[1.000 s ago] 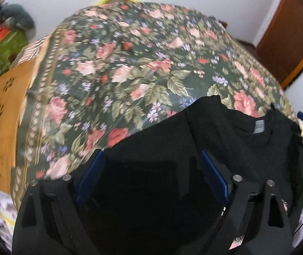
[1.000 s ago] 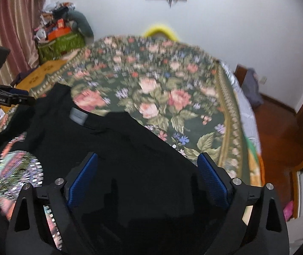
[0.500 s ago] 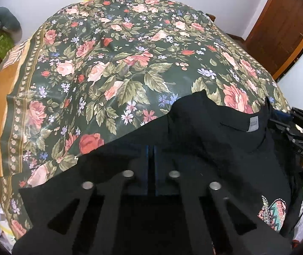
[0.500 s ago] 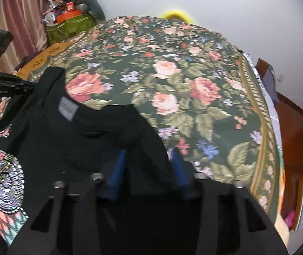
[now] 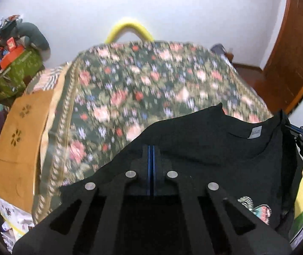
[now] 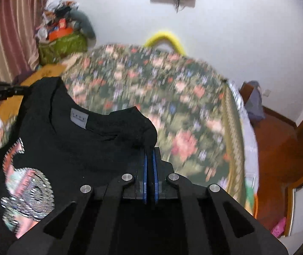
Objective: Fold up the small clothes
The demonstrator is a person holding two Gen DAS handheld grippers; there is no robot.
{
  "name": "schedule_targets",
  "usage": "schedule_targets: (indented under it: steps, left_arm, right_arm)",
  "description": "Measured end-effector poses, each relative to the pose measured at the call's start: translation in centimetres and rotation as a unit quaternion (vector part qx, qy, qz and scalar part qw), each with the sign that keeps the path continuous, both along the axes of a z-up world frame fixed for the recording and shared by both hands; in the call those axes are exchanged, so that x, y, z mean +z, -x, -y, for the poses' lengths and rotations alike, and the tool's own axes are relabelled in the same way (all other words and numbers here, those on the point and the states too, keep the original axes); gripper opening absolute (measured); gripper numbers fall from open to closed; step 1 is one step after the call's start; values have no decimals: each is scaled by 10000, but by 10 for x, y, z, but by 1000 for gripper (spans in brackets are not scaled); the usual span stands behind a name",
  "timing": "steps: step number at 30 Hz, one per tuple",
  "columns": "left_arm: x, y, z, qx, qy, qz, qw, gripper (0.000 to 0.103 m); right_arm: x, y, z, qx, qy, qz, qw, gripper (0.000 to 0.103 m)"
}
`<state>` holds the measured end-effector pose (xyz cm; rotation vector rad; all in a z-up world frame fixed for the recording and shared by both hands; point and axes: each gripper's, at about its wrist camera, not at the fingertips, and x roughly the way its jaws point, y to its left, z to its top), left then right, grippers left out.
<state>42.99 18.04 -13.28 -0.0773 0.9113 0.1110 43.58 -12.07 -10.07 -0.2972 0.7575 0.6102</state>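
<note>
Left wrist view: left gripper and right gripper each pinch the black T-shirt; keep shoulders level, taut, above the bed.

- The left gripper has its blue-lined fingers pressed together, with black cloth pinched between them.
- The right gripper is likewise clamped, its blue pads nearly touching, a fold of black cloth caught at the tips.
- In the left wrist view, the right gripper shows at the right edge, closed on the cloth.
- In the right wrist view, the left gripper shows at the left edge, level with the right one.
</note>
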Motion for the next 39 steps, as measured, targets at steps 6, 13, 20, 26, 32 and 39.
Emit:
schedule_targets:
  steps: [6,13,20,26,32,39]
  left_arm:
    - [9,-37,-12,245,24,158,9996,1]
    - [-48,-62,-25,344,198,-264,9989,1]
    - [-75,-36,-48,497,209,-574,9969,30]
    - [-49,23,-93,983,145,-282,9947,65]
    - [-64,77,-139,1539,456,-505,9858,68]
    - [-126,92,-163,1948,1371,-1130,9646,68]
  right_arm:
    - [13,-38,-13,-241,-270,201,9991,4]
    - [-34,-62,-29,-216,-95,-254,9994,6]
    - [-47,-45,-16,-211,173,-231,9994,47]
    - [-19,-20,4,-222,-293,-164,9992,64]
    - [-6,11,16,-250,-514,-123,9983,72]
    - [-24,41,24,-205,-471,-316,9982,73]
